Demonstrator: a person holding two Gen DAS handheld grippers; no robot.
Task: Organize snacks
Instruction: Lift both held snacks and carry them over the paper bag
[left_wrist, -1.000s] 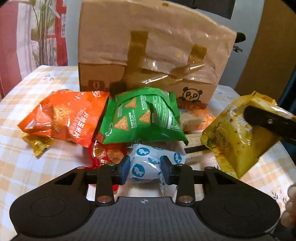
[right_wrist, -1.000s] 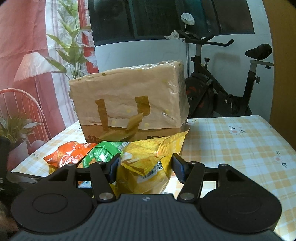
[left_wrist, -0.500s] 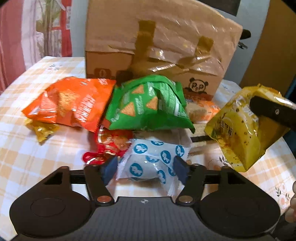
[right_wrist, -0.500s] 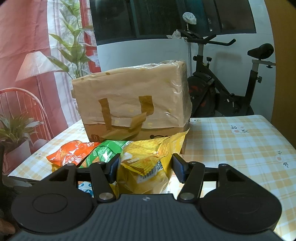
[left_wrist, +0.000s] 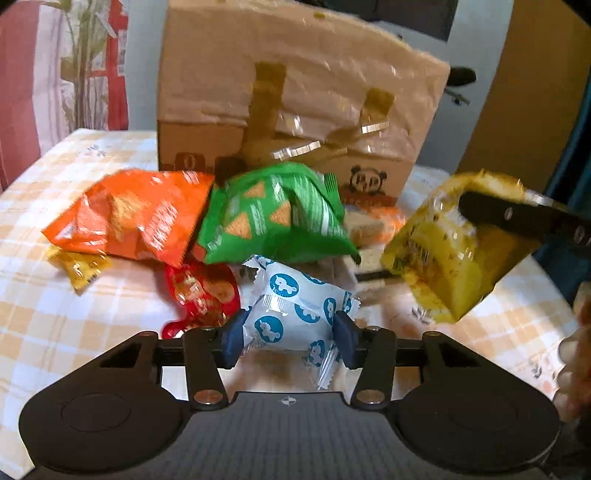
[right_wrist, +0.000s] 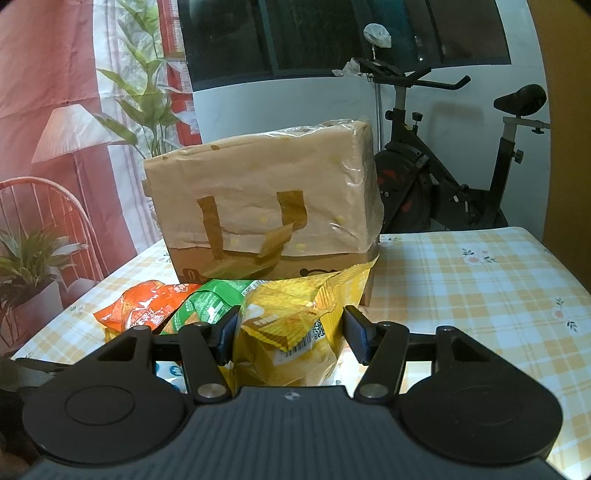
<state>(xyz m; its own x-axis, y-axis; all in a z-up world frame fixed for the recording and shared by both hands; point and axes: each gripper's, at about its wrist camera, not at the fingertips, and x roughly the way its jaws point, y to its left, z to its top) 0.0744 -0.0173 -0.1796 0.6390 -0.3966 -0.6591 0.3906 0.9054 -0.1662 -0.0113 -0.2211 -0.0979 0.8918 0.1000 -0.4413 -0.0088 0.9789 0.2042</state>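
My left gripper is closing on the white crinkly packet with blue animal circles — pads at its sides, near edge of the pile. My right gripper clamps the yellow foil snack bag, lifted to the right. Orange foil bag and green foil bag crowd against the brown paper-wrapped box — the checked tablecloth lies open far right.
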